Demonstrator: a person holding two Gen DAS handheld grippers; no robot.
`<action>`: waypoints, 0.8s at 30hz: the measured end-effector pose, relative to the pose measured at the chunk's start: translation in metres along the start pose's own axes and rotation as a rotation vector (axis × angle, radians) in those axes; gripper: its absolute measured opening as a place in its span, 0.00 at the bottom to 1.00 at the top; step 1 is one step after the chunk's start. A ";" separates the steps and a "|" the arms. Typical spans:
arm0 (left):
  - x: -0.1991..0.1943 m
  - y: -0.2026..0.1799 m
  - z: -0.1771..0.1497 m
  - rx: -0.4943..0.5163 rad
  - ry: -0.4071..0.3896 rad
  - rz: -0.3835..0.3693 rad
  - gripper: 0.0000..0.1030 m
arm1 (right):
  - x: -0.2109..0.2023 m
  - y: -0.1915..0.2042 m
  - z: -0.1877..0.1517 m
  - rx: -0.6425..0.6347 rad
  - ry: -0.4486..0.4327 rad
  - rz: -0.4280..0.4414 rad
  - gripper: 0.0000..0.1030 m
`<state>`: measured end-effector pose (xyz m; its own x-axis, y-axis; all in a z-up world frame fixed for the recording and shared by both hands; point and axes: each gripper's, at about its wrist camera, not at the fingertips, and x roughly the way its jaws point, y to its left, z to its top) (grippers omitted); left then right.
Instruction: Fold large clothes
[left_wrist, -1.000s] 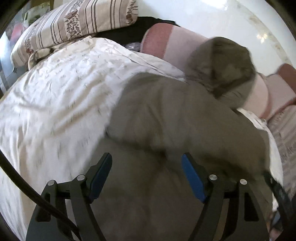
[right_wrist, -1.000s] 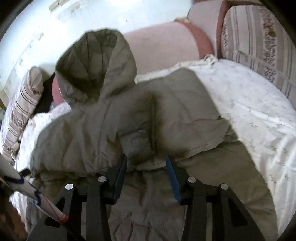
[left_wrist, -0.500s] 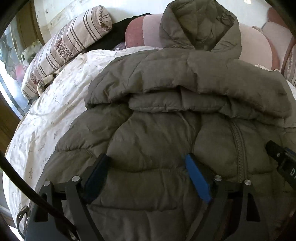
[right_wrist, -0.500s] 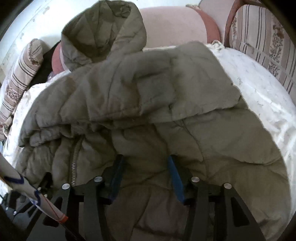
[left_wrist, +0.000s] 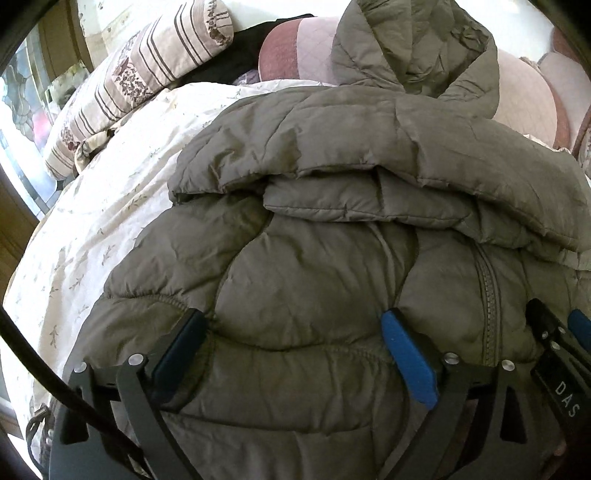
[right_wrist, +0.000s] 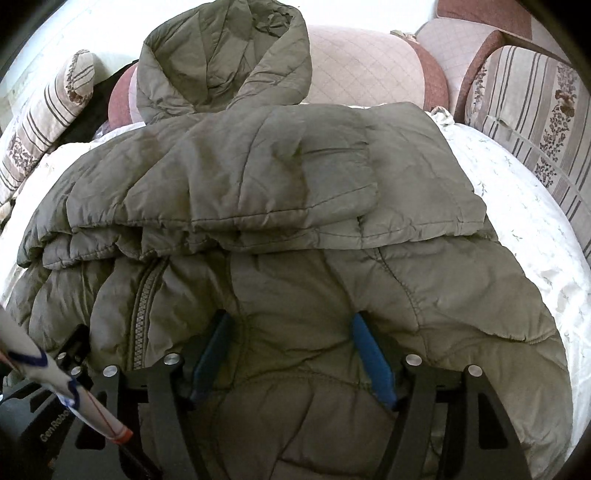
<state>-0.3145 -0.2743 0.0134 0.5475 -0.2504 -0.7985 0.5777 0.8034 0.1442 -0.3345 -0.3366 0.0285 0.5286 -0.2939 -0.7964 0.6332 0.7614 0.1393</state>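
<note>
An olive puffer jacket (left_wrist: 332, 166) (right_wrist: 258, 177) lies on the bed, one layer folded across its middle. Its hood (left_wrist: 413, 48) (right_wrist: 221, 55) rests against the pink cushions and its zipper (left_wrist: 489, 295) (right_wrist: 142, 306) faces up. My left gripper (left_wrist: 291, 317) sits low over the near padded edge. Its jaws are opening, and a bulge of jacket lies loose between the blue pads. My right gripper (right_wrist: 289, 318) is beside it on the other side of the zipper. Its jaws are opening too, with fabric between them. One right finger (left_wrist: 546, 328) shows at the left view's edge.
The bed has a white flowered sheet (left_wrist: 110, 184) (right_wrist: 517, 206). Striped pillows (left_wrist: 147, 74) (right_wrist: 535, 118) lie at both sides and pink cushions (left_wrist: 524, 92) (right_wrist: 362, 66) line the head. A black item (left_wrist: 229, 62) lies between pillow and cushion. A white stick with blue marks (right_wrist: 55, 387) crosses the right view's lower left.
Both grippers have come down and forward over the jacket, which has settled flat on the bed. Both pairs of jaws stand wider apart than before.
</note>
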 end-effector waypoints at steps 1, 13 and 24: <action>0.000 0.000 -0.001 0.000 0.000 0.000 0.94 | 0.000 0.000 0.000 0.000 0.000 0.000 0.71; -0.001 0.000 -0.001 0.001 0.000 0.000 0.94 | 0.001 0.001 0.000 0.003 0.000 0.004 0.72; 0.000 0.000 -0.001 0.000 0.000 0.000 0.94 | 0.001 0.001 0.000 -0.002 0.001 0.000 0.72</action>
<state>-0.3150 -0.2736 0.0133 0.5471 -0.2505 -0.7987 0.5780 0.8032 0.1441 -0.3331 -0.3362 0.0282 0.5282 -0.2932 -0.7969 0.6321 0.7624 0.1385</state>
